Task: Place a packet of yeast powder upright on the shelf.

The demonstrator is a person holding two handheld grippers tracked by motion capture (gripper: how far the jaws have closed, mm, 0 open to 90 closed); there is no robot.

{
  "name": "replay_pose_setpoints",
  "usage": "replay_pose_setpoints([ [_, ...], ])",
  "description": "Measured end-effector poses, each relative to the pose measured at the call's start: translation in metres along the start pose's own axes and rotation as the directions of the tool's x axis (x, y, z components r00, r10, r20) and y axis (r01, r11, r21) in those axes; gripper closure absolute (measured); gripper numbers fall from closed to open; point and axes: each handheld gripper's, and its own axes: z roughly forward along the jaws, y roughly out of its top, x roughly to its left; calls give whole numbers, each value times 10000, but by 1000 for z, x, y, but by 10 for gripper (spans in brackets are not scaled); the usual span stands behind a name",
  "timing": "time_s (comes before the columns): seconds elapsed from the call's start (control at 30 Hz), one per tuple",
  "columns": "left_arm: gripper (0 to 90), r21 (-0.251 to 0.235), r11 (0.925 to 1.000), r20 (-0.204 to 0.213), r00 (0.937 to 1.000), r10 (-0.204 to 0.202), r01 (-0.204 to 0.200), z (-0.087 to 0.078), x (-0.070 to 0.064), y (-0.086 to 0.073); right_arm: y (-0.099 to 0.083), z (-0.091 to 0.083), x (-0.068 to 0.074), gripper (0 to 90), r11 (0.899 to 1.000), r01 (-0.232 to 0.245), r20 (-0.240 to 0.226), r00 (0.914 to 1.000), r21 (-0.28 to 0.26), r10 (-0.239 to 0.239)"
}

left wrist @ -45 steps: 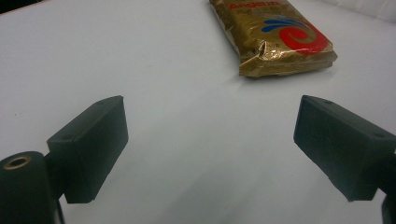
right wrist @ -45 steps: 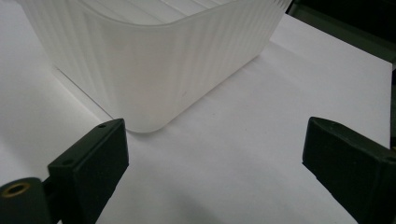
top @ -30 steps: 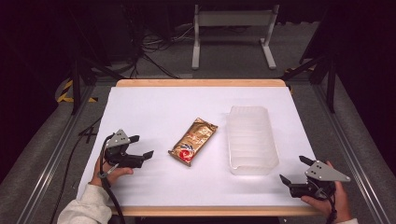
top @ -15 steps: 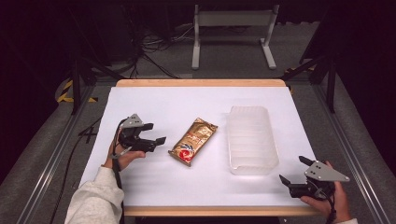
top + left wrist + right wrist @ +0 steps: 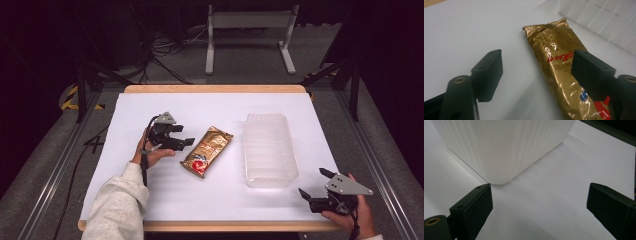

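Note:
A gold foil snack packet (image 5: 207, 151) with red lettering lies flat at the middle of the white table. My left gripper (image 5: 189, 142) hovers just left of it, open, jaws pointing right at the packet. In the left gripper view the packet (image 5: 564, 70) runs up between the jaws, nearer the right one, and nothing is gripped; that gripper (image 5: 537, 72) stands wide apart. My right gripper (image 5: 314, 183) rests open near the table's front right corner. Its own view has the gripper (image 5: 539, 202) facing a corner of the tub (image 5: 506, 147).
A translucent white plastic tub (image 5: 268, 148) stands right of the packet, empty as far as I can see. The table's wooden front edge (image 5: 225, 226) runs just below the right hand. A metal stand (image 5: 250, 35) and cables sit on the floor beyond the table.
My left gripper has moved up and to the right, from the table's left front toward the gold packet. The right gripper has stayed where it was.

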Motion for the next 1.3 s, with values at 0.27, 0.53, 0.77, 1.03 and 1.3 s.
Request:
replay_pose_setpoints([
  [0.27,375,432,9988,221,9994,-255,245,37,0,21,0,1,4,72,9997,207,37,9998,145,-208],
  [0.53,292,1180,9928,332,9991,-245,204,65,-3,35,-2,1,6,72,9989,374,-19,9993,269,-374],
  [0.77,268,1853,9810,468,9966,-675,577,90,2,35,-2,2,7,72,9982,485,-134,9988,362,-480],
  [1.03,292,2239,9729,799,9939,-767,571,99,-4,37,-2,2,7,73,9983,467,-73,9989,356,-465],
  [1.3,500,2637,9634,994,9921,-769,483,99,-7,48,-2,2,7,73,9980,475,-132,9988,415,-470],
])
